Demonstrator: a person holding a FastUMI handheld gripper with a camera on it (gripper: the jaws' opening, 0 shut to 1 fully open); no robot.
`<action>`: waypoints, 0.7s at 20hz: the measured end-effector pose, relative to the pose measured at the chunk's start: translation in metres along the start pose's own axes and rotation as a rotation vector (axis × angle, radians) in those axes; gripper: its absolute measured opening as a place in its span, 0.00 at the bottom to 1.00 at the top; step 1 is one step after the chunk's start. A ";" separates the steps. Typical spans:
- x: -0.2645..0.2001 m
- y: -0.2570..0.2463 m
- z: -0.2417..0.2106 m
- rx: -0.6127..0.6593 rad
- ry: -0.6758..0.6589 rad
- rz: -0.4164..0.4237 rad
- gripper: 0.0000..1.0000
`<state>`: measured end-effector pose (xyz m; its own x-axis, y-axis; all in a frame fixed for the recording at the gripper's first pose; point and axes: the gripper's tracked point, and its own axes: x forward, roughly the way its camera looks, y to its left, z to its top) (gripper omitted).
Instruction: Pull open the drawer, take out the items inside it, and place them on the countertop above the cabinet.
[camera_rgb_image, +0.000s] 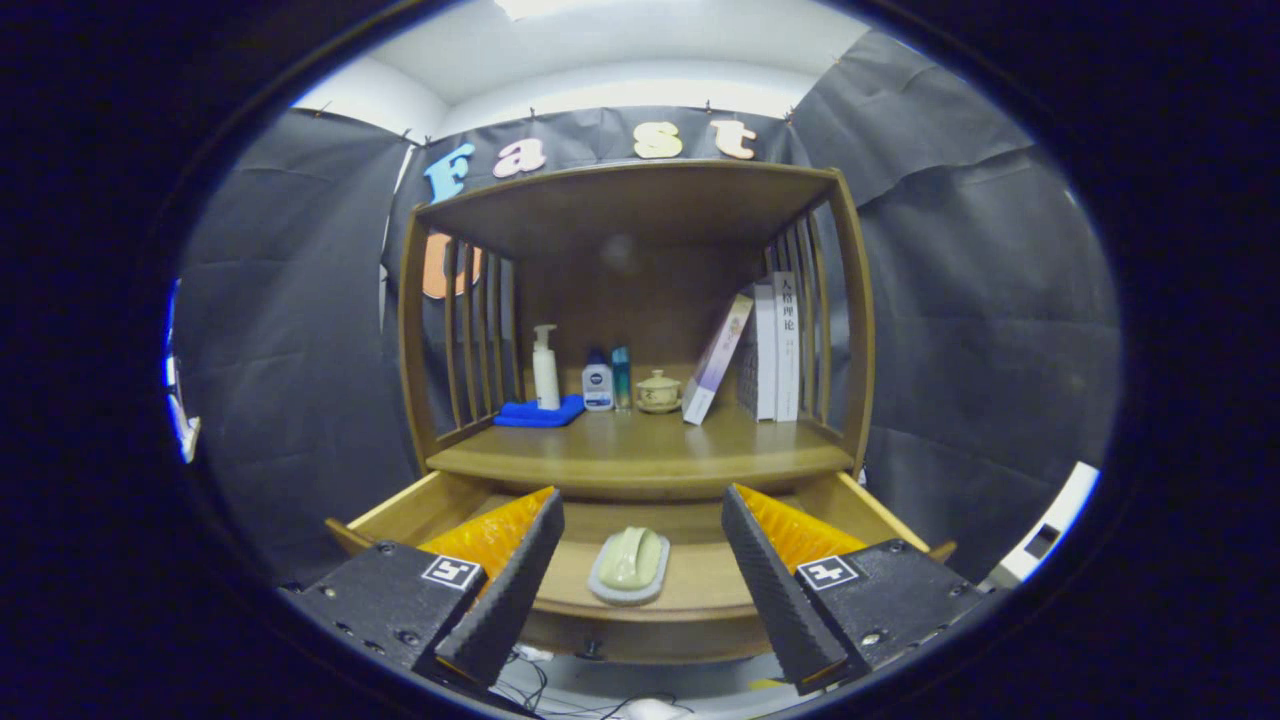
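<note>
I hold gripper (640, 590) wide over open drawer (690, 585); soap dish (628, 565) between fingers near front edge looks light, slippery; pinch across sides.

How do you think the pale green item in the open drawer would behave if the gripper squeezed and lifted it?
The green item has a rounded, smooth-looking top, so the open gripper might slip on it. It rests on a separate-looking pale base, which could stay behind in the drawer.
</note>
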<state>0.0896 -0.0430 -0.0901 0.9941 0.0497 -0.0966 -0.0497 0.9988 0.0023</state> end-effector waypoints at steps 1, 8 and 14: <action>0.010 0.001 0.008 0.004 0.010 0.001 1.00; 0.087 0.025 0.000 -0.048 0.254 0.089 1.00; 0.123 0.030 -0.057 -0.037 0.541 0.120 1.00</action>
<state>0.2046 -0.0067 -0.1590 0.7903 0.1449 -0.5953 -0.1725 0.9850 0.0107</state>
